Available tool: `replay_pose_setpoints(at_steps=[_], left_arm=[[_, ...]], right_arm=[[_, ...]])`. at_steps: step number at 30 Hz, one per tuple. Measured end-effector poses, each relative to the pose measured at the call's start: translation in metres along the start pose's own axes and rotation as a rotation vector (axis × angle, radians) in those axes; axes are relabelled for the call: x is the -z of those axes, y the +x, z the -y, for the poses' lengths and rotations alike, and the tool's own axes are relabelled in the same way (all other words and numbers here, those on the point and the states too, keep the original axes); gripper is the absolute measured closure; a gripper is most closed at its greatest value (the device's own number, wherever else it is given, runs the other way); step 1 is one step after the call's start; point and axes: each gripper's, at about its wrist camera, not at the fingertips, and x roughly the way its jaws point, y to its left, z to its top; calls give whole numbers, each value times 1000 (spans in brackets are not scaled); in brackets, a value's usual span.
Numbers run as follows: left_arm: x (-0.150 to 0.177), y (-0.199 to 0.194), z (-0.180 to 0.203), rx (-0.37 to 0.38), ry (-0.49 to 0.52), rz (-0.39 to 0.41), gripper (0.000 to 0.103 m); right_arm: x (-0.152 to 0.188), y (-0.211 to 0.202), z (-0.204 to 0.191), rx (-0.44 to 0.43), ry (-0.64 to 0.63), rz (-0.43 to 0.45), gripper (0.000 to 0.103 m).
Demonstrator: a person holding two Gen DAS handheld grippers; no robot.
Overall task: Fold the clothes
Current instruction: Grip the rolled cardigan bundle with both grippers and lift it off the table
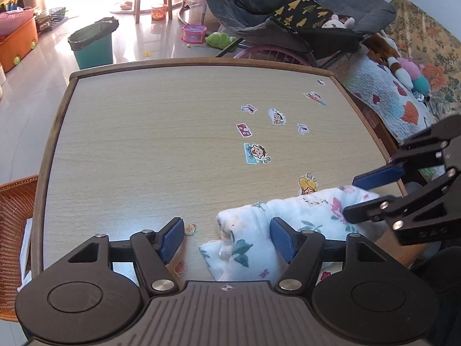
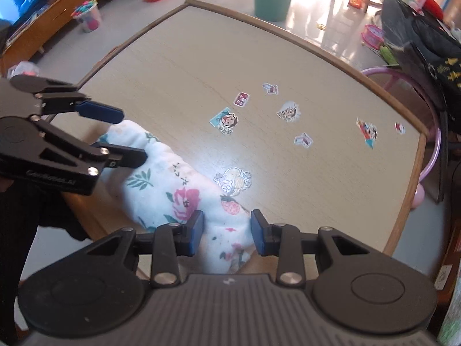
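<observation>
The cloth [image 1: 291,225], white with a flower print, lies bunched in a long roll on the table [image 1: 149,132] at its near edge, directly ahead of both grippers and partly under them. The left gripper [image 1: 227,238] is spread wide, one pad off to the left over bare wood and the other over the roll, with the cloth's rounded end between them; nothing is pinched. The right gripper [image 2: 227,232] is also parted, its pads straddling the other end of the roll without clamping it, as far as its own view shows. I judge the cloth light, thin and limp: it will sag and slip into folds instead of holding a shape, so a grip on a bulge would only lift a lump. A better hold looks like a single edge or corner, but no clean hem shows in either view; the layers are tucked in on themselves. Whether this roll is a crumpled piece or a loosely finished fold, the pictures do not settle. Beyond the fingers the tabletop runs wide and flat, carrying only stickers [image 1: 256,152], which lie flush and should not snag. The raised rim [image 1: 201,61] bounds the far side; the near edge sits close under the cloth, so part could slide off toward the person.
</observation>
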Motion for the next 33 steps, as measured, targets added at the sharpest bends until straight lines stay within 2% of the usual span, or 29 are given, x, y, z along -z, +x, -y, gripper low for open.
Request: replay_pose_setpoints(at_steps=[3, 9, 12, 14, 20, 24, 29, 33], left_arm=[[2, 2, -3, -2, -45, 10, 31], [6, -8, -15, 26, -183, 27, 31], [8, -15, -17, 50, -290, -2, 32], [9, -14, -14, 53, -314, -10, 32], [19, 9, -9, 29, -339, -50, 28], [21, 15, -5, 13, -321, -54, 27], [19, 20, -2, 1, -311, -60, 26], [17, 22, -2, -1, -311, -65, 25]], right_arm=[[6, 1, 8, -1, 66, 38, 67], [7, -1, 11, 6, 75, 53, 67], [8, -1, 9, 11, 82, 55, 67], [9, -2, 7, 16, 83, 61, 67], [16, -6, 0, 48, 89, 100, 65], [24, -12, -6, 107, 100, 154, 56], [37, -25, -4, 152, 218, 223, 50], [41, -17, 8, 112, 330, 201, 46]])
